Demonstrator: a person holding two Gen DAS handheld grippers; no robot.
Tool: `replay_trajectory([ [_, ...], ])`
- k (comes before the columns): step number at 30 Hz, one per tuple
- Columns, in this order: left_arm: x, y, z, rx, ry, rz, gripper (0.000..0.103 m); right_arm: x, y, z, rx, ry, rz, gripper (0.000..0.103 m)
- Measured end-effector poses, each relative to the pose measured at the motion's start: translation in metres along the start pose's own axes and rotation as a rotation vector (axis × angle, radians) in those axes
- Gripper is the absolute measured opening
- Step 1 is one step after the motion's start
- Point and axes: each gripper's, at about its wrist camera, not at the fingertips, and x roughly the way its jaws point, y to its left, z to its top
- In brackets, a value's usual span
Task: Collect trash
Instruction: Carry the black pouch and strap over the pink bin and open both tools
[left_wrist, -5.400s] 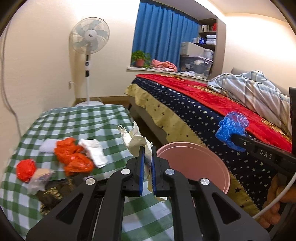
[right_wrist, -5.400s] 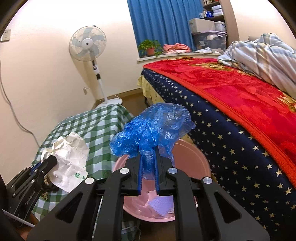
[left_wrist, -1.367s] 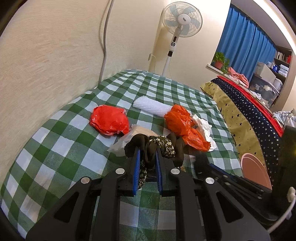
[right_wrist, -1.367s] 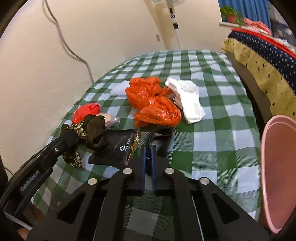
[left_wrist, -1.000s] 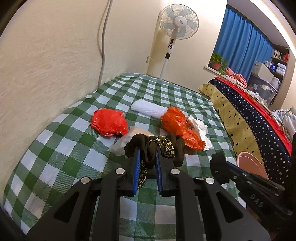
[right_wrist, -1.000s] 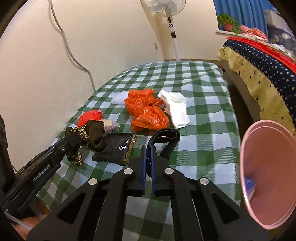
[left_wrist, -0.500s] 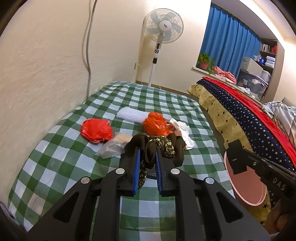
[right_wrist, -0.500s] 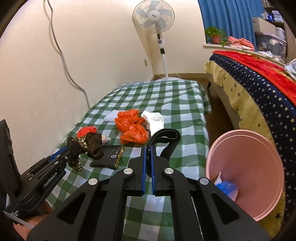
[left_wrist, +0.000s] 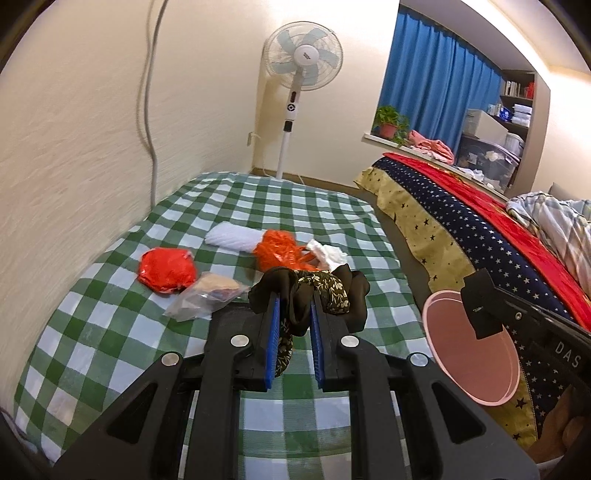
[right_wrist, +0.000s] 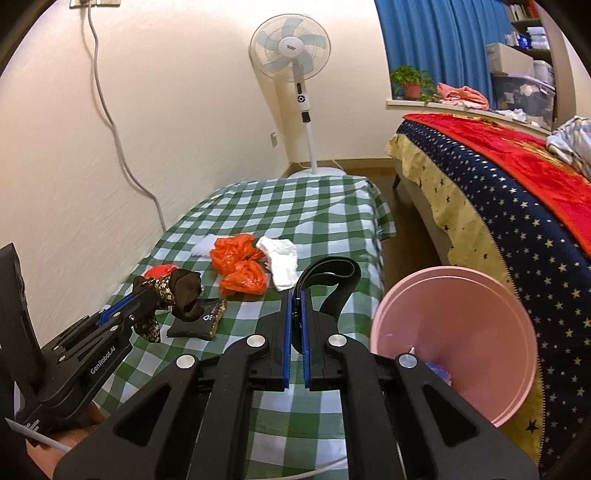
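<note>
My left gripper (left_wrist: 293, 301) is shut on a black and gold-patterned cloth scrap (left_wrist: 314, 291), held above the green checked table (left_wrist: 110, 332); it also shows in the right wrist view (right_wrist: 147, 295). My right gripper (right_wrist: 296, 297) is shut on a black strap loop (right_wrist: 332, 273), seen in the left wrist view (left_wrist: 480, 306) above the pink bin (left_wrist: 469, 354). The pink bin (right_wrist: 454, 332) stands between table and bed, with blue plastic inside. On the table lie orange bags (right_wrist: 238, 267), a white tissue wad (right_wrist: 280, 258), a red bag (left_wrist: 166, 269), a clear packet (left_wrist: 207, 295), a white roll (left_wrist: 232, 236) and a black pouch (right_wrist: 197, 319).
A bed with a starred navy and red cover (right_wrist: 517, 192) runs along the right. A standing fan (right_wrist: 291, 48) is at the far wall. A grey cable (right_wrist: 110, 122) hangs down the wall left of the table.
Both grippers have lifted and pulled back from the table with the cloth scrap and the strap, swinging right so the pink bin comes closer. Earlier the blue plastic and crumpled paper left the grippers.
</note>
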Motion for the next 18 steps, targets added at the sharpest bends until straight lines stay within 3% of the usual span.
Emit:
replay_trajectory([
  [18,0.01,-0.051,0.0,0.083,-0.01,-0.093,0.015,-0.024,-0.047,-0.001,0.065,-0.034,-0.106,0.005],
])
